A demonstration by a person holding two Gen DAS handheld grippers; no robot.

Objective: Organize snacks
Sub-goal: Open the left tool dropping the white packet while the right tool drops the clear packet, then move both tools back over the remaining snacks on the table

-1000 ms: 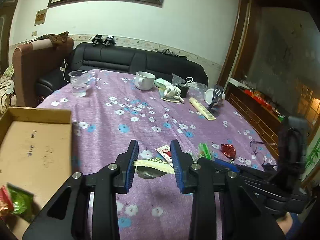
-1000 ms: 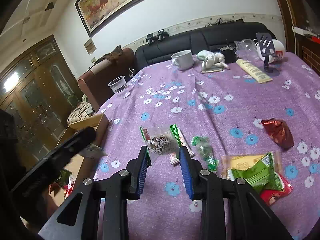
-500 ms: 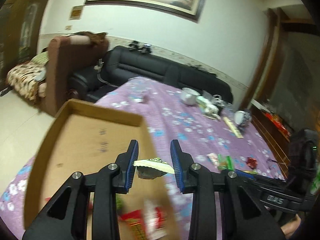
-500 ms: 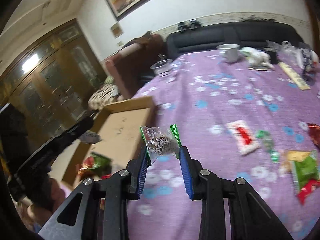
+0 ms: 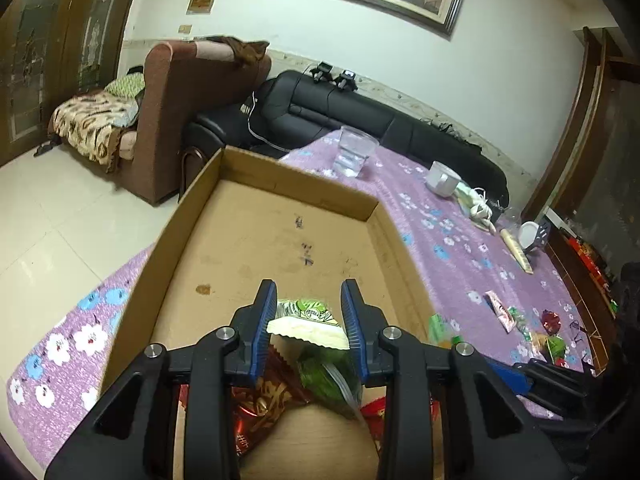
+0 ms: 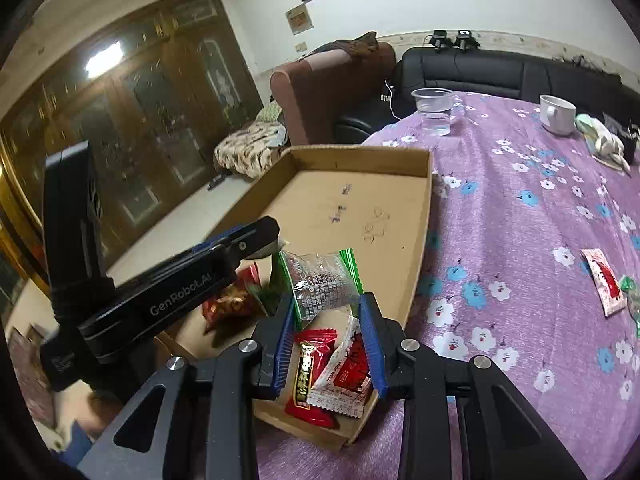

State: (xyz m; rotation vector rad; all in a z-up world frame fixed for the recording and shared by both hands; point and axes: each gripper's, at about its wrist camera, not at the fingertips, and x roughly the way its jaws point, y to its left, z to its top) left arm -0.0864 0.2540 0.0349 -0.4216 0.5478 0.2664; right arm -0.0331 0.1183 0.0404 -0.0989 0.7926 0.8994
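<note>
A shallow cardboard box (image 5: 288, 184) (image 6: 360, 156) lies at the left end of the purple flowered table. My left gripper (image 5: 307, 320) is shut on a pale snack packet (image 5: 308, 330) above the box's near end, over green and red packets (image 5: 328, 376) lying inside. It also shows in the right wrist view (image 6: 276, 240). My right gripper (image 6: 326, 308) is shut on a clear green-edged snack packet (image 6: 320, 286) above the box's near corner, over red packets (image 6: 332, 372). Loose snacks (image 5: 532, 324) (image 6: 604, 280) lie on the cloth to the right.
A plastic cup of water (image 5: 354, 152) (image 6: 434, 112) and a white mug (image 5: 442, 178) (image 6: 558, 114) stand on the far side of the table. A brown armchair (image 5: 192, 120) and a black sofa (image 5: 360, 116) stand behind. Tiled floor lies left of the table.
Both grippers have swung left from over the loose snacks to above the cardboard box, each still holding its packet.
</note>
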